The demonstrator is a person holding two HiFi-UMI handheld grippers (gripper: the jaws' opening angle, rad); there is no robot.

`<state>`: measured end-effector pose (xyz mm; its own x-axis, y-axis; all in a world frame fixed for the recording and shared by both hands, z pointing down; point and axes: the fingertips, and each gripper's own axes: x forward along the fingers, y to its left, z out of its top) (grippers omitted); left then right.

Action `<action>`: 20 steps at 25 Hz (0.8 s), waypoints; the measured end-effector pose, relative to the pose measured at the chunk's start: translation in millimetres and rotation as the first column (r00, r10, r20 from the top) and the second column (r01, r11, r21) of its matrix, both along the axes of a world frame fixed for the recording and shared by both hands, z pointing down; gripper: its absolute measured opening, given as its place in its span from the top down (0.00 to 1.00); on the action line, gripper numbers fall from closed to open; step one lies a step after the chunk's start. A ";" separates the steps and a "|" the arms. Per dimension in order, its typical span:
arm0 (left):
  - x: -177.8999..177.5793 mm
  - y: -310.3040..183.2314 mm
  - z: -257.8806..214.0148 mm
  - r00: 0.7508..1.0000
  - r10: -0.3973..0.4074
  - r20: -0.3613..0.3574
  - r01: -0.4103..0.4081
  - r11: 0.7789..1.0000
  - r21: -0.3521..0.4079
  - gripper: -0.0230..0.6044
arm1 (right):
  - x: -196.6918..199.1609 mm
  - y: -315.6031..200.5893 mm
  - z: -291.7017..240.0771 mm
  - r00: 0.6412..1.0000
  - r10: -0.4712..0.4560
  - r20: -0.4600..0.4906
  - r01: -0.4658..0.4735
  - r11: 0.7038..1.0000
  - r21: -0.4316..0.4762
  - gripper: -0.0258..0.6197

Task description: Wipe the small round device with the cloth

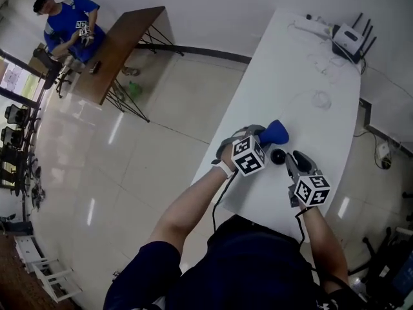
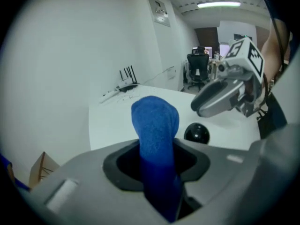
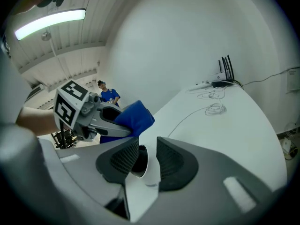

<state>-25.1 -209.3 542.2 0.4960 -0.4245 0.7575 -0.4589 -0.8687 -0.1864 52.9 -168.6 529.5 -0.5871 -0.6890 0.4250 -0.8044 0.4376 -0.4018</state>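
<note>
The small round device (image 1: 278, 156) has a glossy black face and a white body, and it sits low over the white table (image 1: 303, 76). My right gripper (image 1: 288, 157) is shut on its white body; in the right gripper view the device (image 3: 139, 165) fills the gap between the ribbed pads (image 3: 173, 161). My left gripper (image 1: 261, 134) is shut on a blue cloth (image 1: 275, 133), whose bunched end sticks out past the jaws (image 2: 154, 118). The cloth hangs just above and to the left of the device's black face (image 2: 196, 133), not touching it.
At the table's far end stand a router with antennas (image 1: 352, 39), a white power strip (image 1: 310, 24) and loose white cable (image 1: 321, 99). The table's left edge runs close beside my left gripper. Across the tiled floor a person in blue (image 1: 68, 24) sits at a brown table (image 1: 126, 44).
</note>
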 end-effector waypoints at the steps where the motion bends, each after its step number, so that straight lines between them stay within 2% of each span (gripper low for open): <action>1: -3.8 -5.6 9.3 1.000 0.002 0.019 -0.001 1.000 -0.013 0.71 | -1.8 -3.8 -0.4 1.000 -0.002 0.001 0.002 1.000 0.005 0.77; 6: 2.0 -10.7 66.4 0.990 0.062 0.129 -0.051 0.995 -0.088 0.71 | 9.3 -7.2 11.7 1.000 0.014 0.019 -0.014 1.000 -0.023 0.77; 9: 8.9 -7.0 87.5 0.979 0.113 0.170 -0.095 0.990 -0.108 0.71 | 11.7 -4.5 18.3 1.000 0.020 0.017 -0.019 0.999 -0.039 0.77; 14: 15.6 1.8 107.3 0.934 0.221 0.280 -0.201 0.974 -0.101 0.71 | 12.2 -0.6 23.0 1.000 0.028 0.013 -0.027 0.998 -0.058 0.77; 16: 18.1 3.9 107.8 0.934 0.237 0.266 -0.210 0.969 -0.128 0.71 | 13.0 -2.0 22.8 0.999 0.033 0.019 -0.032 0.998 -0.061 0.77; 20: 23.4 10.1 90.9 0.958 0.222 0.183 -0.196 0.969 -0.147 0.71 | 16.1 -1.0 25.0 0.999 0.034 0.028 -0.032 0.997 -0.073 0.77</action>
<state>-1.7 -199.2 633.0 0.3996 -0.2221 0.8894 -0.2300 -0.9635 -0.1373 69.0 -169.6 554.6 -0.5774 -0.6765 0.4571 -0.8054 0.3798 -0.4551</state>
